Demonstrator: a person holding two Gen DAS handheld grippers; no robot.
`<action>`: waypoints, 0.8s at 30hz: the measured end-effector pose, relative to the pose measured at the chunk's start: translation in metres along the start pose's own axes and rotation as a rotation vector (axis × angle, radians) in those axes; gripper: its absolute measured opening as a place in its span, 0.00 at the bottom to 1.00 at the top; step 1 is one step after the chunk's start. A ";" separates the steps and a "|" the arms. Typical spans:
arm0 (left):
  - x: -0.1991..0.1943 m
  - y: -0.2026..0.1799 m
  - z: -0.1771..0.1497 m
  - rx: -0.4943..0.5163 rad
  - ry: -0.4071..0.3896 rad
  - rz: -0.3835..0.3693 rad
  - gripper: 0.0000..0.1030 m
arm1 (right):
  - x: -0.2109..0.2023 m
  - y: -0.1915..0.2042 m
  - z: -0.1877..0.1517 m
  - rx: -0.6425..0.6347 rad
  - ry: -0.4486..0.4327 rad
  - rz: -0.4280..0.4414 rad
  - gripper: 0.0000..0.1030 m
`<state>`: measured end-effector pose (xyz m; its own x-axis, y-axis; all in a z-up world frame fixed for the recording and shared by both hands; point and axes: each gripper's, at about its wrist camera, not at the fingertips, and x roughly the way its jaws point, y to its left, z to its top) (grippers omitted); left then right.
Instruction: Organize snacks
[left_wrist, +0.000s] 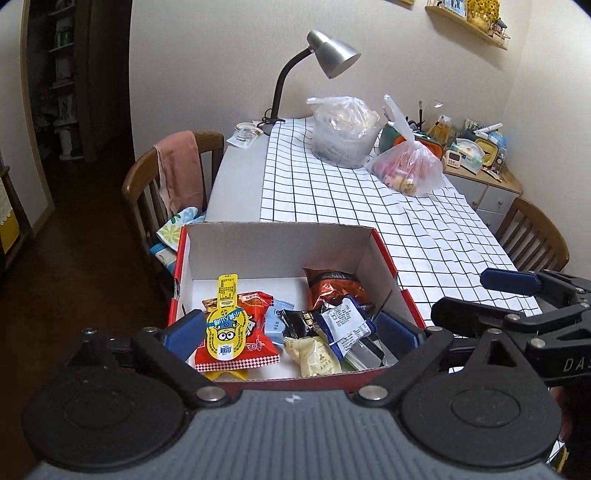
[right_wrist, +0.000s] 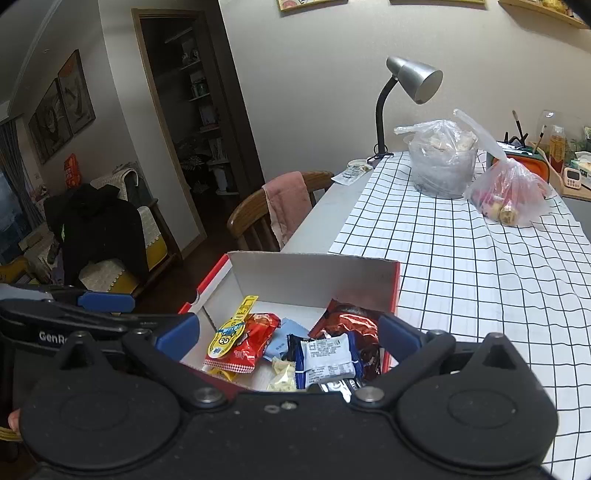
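Both grippers under my control hang over a red cardboard box (left_wrist: 384, 254) at the table's near edge, lower centre of each frame. My left gripper (left_wrist: 291, 328) has its jaws spread wide, nothing between the blue pads; my right gripper (right_wrist: 288, 338) is equally wide and empty. Inside the box lie the snacks (left_wrist: 280, 328): a yellow cartoon pouch (left_wrist: 225, 332) on a red packet (right_wrist: 255, 343), a blue-and-white wrapper (right_wrist: 325, 358), a dark red bag (left_wrist: 334, 290). Two plastic bags (right_wrist: 443, 158) and a desk lamp (left_wrist: 332, 51) stand upper right on the checked tablecloth (left_wrist: 369, 199).
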<state>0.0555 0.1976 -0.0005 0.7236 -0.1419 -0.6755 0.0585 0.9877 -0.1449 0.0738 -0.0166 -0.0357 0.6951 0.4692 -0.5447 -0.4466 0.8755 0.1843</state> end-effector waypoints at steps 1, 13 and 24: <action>-0.001 0.000 0.000 -0.008 0.001 0.003 0.97 | -0.001 0.001 0.000 0.000 0.001 0.000 1.00; -0.010 -0.011 -0.003 -0.014 -0.004 0.046 0.97 | -0.007 0.000 -0.003 0.006 -0.002 -0.003 1.00; -0.014 -0.012 -0.006 -0.023 -0.005 0.042 0.97 | -0.011 -0.004 -0.002 0.020 -0.009 -0.008 1.00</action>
<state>0.0403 0.1870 0.0061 0.7288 -0.1004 -0.6774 0.0124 0.9910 -0.1335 0.0672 -0.0257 -0.0327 0.7038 0.4628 -0.5389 -0.4294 0.8816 0.1962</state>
